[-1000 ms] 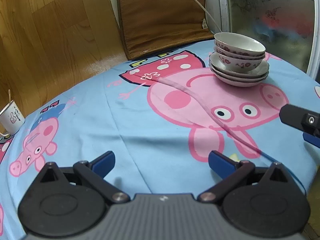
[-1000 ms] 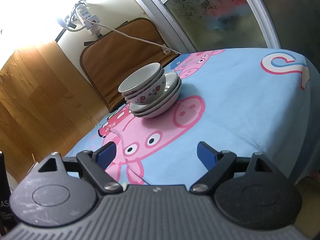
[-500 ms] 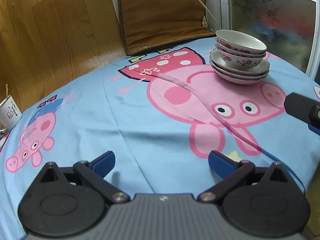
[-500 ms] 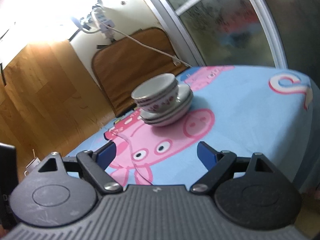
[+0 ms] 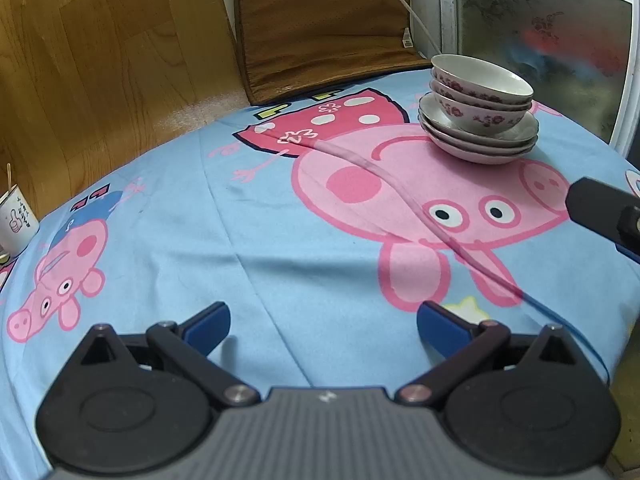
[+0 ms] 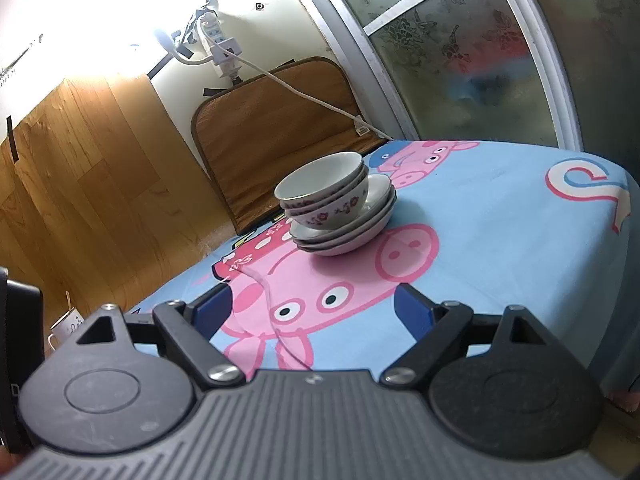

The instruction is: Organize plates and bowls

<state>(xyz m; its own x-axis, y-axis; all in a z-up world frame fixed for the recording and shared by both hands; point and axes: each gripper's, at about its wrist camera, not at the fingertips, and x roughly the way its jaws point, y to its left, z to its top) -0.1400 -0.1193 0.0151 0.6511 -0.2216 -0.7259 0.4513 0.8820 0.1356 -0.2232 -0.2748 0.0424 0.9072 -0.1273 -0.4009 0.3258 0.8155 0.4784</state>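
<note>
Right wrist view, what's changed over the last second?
The view rolled a little; the stack of floral ceramic bowls and plates sits nearer the picture's centre. Nothing taken or released: right gripper and left gripper stay open and empty, stack untouched.

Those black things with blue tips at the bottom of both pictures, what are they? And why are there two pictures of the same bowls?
They are grabbers, like big tweezers. A person holds one in each hand, and each has a small camera that looks out along its two fingers. So one picture comes from the left gripper and the other from the right gripper. Both stand open and hold nothing. In front of them is a table with a blue pig cloth. On it three bowls sit nested on a stack of plates. A thin cable lies across the cloth, and a white cup stands at the far left edge. The black piece at the right edge of the left picture is part of the other grabber.
</note>
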